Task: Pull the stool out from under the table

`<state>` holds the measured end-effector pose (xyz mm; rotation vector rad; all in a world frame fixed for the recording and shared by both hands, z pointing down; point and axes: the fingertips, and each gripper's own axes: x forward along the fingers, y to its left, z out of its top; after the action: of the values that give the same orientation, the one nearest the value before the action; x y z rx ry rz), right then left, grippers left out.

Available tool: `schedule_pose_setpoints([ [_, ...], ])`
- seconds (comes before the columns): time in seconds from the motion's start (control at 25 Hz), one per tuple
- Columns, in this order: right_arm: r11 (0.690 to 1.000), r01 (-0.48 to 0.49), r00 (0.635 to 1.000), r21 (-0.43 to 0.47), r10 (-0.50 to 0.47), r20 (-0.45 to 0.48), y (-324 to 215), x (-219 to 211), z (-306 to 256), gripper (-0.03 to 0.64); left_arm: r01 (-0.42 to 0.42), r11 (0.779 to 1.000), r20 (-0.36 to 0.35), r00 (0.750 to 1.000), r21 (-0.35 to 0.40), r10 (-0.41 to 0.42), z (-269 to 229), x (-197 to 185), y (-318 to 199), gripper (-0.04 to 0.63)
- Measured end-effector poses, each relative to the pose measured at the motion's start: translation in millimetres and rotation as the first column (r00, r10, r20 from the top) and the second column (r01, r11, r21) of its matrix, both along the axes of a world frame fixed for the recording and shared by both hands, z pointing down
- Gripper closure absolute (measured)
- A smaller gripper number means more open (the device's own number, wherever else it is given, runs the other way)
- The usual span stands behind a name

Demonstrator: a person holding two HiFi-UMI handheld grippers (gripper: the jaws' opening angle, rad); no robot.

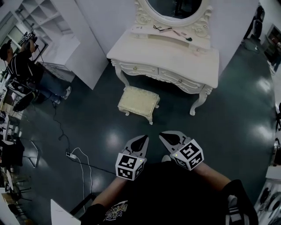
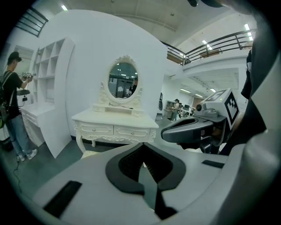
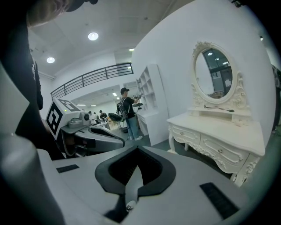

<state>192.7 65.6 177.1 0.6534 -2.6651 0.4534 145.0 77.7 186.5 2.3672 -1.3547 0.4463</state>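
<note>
Both grippers are closed, jaws together with nothing between them. The left gripper and right gripper hang side by side, near each other, tips angled inward and toward the stool. Each gripper view is half filled by its own body. The left gripper view shows only a sliver of the stool past that body, and the right gripper view none.

There is one stool and one table with two drawers and an oval mirror. Two table legs show. The stool stands between them at the table's front edge. How far it sits under the top cannot be told.

Dark open floor lies between grippers and stool. A cable runs on the floor to the left, well apart. One person stands by shelves at far left.
</note>
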Motion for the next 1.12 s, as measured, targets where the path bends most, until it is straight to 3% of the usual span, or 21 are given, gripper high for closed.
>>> schedule_pose_setpoints([
  [0.4, 1.000, 0.014, 1.000, -0.017, -0.014, -0.001, 10, 9, 9, 0.589, 0.032, 0.999, -0.014, 0.999, -0.012, -0.032, 9, 8, 11, 0.588],
  [1.12, 1.000, -0.015, 1.000, -0.014, 0.016, 0.005, 25, 41, 11, 0.589, -0.002, 1.000, -0.008, 1.000, 0.005, 0.002, 6, 41, 19, 0.588],
])
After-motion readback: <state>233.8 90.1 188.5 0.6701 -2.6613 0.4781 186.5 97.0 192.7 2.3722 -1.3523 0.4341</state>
